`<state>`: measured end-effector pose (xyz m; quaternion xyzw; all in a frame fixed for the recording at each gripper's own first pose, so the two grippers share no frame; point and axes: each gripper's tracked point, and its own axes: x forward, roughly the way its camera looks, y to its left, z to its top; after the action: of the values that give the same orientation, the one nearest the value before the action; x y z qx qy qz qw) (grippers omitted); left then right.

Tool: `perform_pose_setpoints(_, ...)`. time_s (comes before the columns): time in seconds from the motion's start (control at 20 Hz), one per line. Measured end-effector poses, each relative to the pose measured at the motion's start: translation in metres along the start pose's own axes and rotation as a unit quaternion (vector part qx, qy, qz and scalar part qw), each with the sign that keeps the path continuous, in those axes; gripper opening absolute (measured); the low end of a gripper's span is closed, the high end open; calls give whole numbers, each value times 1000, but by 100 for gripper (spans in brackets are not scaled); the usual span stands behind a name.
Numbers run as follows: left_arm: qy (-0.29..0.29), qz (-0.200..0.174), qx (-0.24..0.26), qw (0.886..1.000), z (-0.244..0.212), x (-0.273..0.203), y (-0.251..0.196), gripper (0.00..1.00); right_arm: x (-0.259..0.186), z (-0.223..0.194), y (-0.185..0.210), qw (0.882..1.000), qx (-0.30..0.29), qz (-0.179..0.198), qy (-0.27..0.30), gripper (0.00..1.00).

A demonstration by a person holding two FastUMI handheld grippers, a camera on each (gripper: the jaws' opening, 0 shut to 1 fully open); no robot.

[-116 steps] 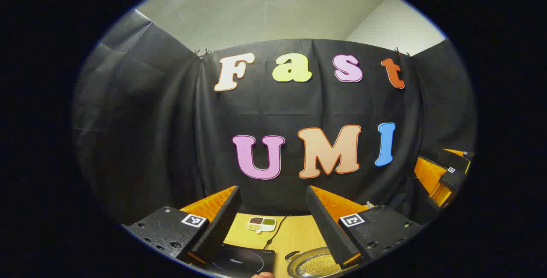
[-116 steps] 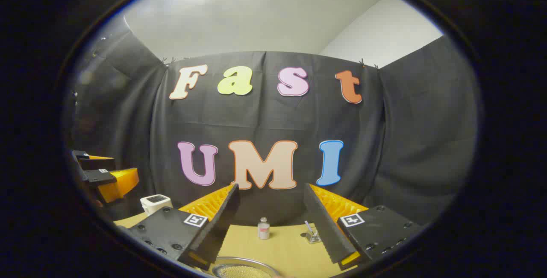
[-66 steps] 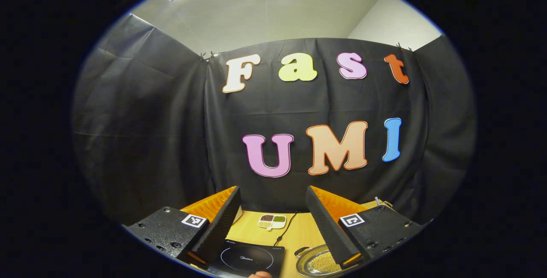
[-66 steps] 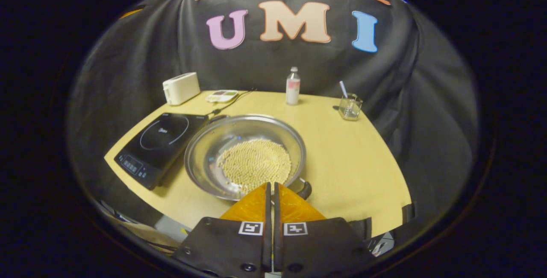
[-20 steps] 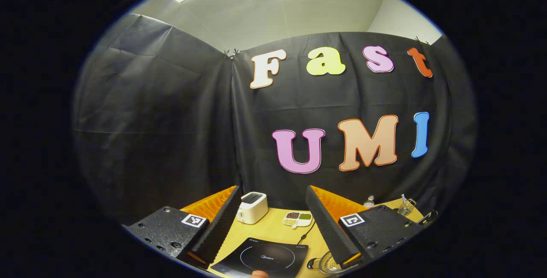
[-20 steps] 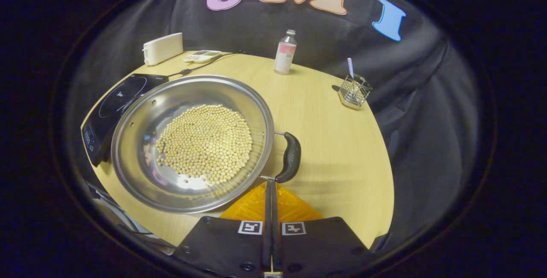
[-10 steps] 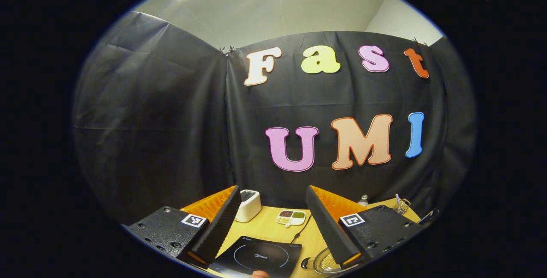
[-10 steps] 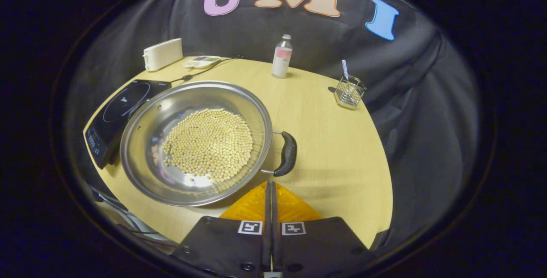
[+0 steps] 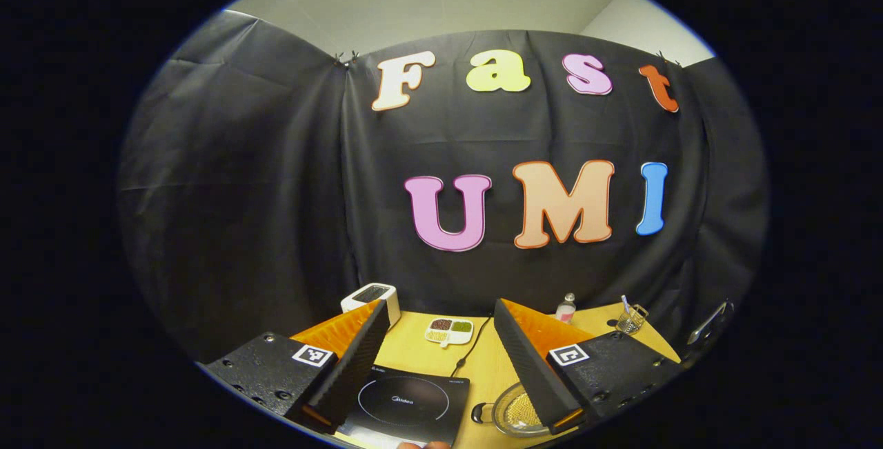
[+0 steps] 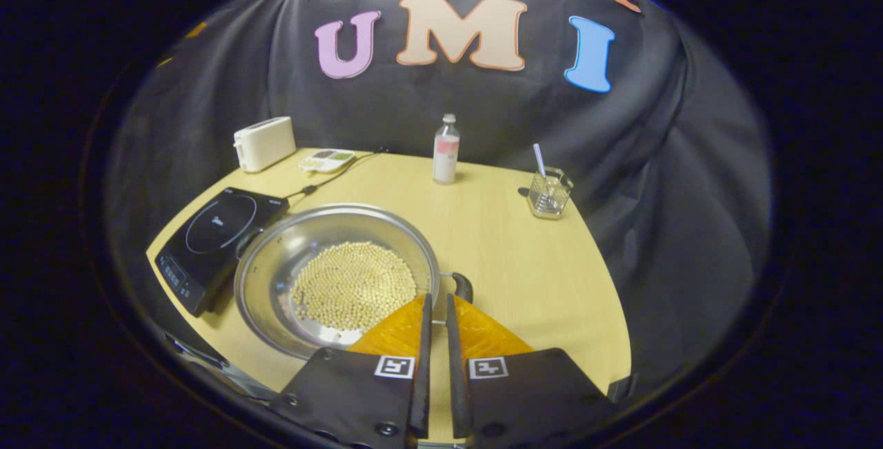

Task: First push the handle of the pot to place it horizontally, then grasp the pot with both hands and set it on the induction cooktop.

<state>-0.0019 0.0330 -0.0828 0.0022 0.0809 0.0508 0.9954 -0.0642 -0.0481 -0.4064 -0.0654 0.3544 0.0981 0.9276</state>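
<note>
A wide steel pot [image 10: 272, 266] holding pale beans sits on the wooden table, just right of the black induction cooktop [image 10: 217, 227]. Its black right handle [image 10: 463, 287] points toward the right side of the right gripper view. My right gripper [image 10: 436, 299] hovers at the pot's near rim beside that handle, its jaws parted by a narrow gap with nothing clearly between them. In the left gripper view my left gripper [image 9: 440, 305] is held high and wide open over the cooktop [image 9: 407, 401]. The pot [image 9: 514, 413] and its left handle [image 9: 477, 412] peek out by the right finger.
A white toaster [image 10: 264, 143], a small divided dish [image 10: 326, 157] and the cooktop's cord lie at the back left. A bottle [image 10: 445, 140] and a glass holder with a straw [image 10: 548, 195] stand at the back right. The table's round edge is near on the right.
The right gripper has drawn back from the pot, which looks smaller now, and its shut jaws have parted slightly. The left gripper's view has tipped down, showing more of the table.
</note>
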Motion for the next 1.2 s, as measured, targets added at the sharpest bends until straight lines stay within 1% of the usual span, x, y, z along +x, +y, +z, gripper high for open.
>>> perform_pose_setpoints(0.1,14,-7,1,1000,-13,2,-5,98,-4,15,-1,1000,9,-3,-20,16)
perform_pose_setpoints(0.15,22,-11,2,1000,-21,4,-7,97,-5,19,-1,1000,16,-5,-26,25)
perform_pose_setpoints(0.2,30,-14,2,999,-28,5,-9,98,-7,24,-1,999,21,-5,-31,32)
perform_pose_setpoints(0.25,39,-18,2,999,-35,7,-11,98,-7,29,-2,999,24,-7,-37,43)
perform_pose_setpoints(0.3,47,-23,2,999,-42,8,-14,98,-8,34,-2,999,26,-7,-42,50)
perform_pose_setpoints(0.4,65,-34,0,997,-56,12,-20,97,-9,41,-2,998,27,-10,-52,69)
perform_pose_setpoints(0.5,89,-38,0,995,-75,16,-23,98,-3,48,-5,998,30,-15,-62,89)
perform_pose_setpoints(0.55,100,-41,-1,994,-83,17,-25,99,-8,49,-7,997,31,-20,-64,99)
perform_pose_setpoints(0.75,151,-60,-3,987,-125,24,-37,99,-4,51,-14,996,43,-34,-63,99)
perform_pose_setpoints(0.85,189,-69,7,980,-154,24,-41,99,-1,48,-18,997,46,-39,-58,99)
perform_pose_setpoints(1.05,275,-103,3,956,-216,25,-66,99,9,39,-26,997,50,-51,-41,99)
perform_pose_setpoints(1.2,321,-119,11,940,-253,28,-75,100,18,29,-30,996,60,-57,-24,100)
